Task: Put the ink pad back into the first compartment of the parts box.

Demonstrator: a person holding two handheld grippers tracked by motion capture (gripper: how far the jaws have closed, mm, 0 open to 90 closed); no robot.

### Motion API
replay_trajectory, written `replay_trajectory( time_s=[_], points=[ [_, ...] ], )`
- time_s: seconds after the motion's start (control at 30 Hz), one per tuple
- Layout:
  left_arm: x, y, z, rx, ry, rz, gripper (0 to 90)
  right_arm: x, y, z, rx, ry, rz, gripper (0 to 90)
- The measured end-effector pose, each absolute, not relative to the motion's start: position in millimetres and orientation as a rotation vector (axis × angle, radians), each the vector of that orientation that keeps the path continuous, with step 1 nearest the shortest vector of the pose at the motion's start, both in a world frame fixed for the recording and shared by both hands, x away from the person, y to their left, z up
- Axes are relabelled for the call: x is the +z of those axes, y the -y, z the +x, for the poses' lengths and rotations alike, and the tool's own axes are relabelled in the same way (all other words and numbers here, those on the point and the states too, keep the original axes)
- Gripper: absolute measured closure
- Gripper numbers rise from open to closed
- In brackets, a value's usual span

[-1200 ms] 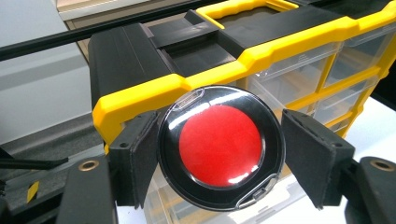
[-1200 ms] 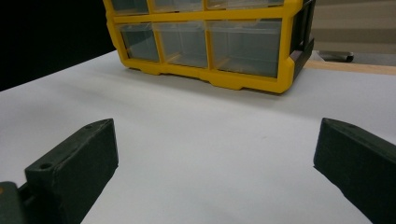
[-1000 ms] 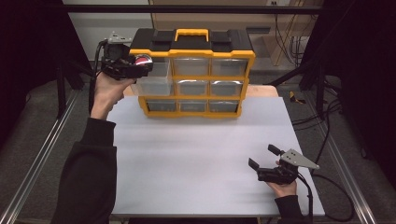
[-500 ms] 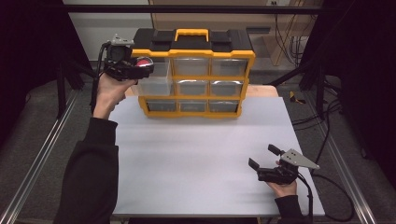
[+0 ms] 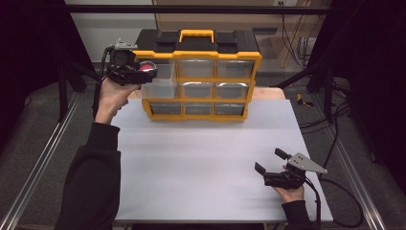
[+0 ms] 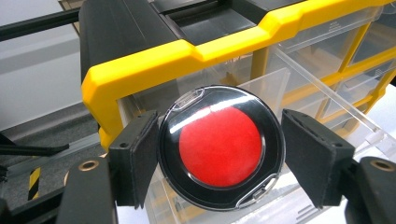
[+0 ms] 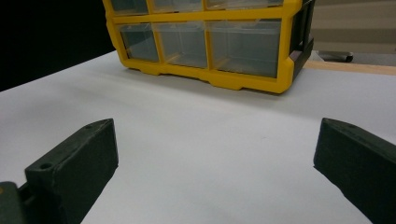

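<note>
A round black disc with a red centre (image 6: 220, 145) is clamped between the pads of my left gripper (image 6: 219, 161). In the high view that gripper (image 5: 143, 72) holds the disc (image 5: 147, 67) up at the top left corner of a yellow and black drawer organizer (image 5: 196, 50). The organizer's clear top-left drawer (image 5: 160, 86) is pulled out, and the disc hangs over it. In the left gripper view the drawer's clear wall (image 6: 280, 79) lies just behind the disc. My right gripper (image 5: 270, 162) rests open at the table's front right, with nothing between its jaws.
The organizer (image 7: 205, 70) stands at the back of the white table top (image 5: 201, 158), its other clear drawers closed. Metal rails run along both sides of the table. Cables lie on the floor to the right.
My left gripper and the disc have dipped very slightly by the organizer's corner. The right gripper has not moved.
</note>
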State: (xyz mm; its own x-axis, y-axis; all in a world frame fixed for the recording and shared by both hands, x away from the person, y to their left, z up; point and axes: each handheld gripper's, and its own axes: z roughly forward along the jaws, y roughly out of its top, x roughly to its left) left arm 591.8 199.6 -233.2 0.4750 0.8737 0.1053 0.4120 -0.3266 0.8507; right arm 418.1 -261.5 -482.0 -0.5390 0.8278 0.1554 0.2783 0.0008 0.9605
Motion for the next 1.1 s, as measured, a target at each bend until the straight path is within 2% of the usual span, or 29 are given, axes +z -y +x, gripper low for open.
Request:
replay_trajectory(
  time_s=[1.1],
  points=[
    [-236.4,-197.3,597.2,0.699,-1.107,1.932,28.7,-481.3,262.0,417.7,1.57,-1.815,1.138,0.4]
  ],
)
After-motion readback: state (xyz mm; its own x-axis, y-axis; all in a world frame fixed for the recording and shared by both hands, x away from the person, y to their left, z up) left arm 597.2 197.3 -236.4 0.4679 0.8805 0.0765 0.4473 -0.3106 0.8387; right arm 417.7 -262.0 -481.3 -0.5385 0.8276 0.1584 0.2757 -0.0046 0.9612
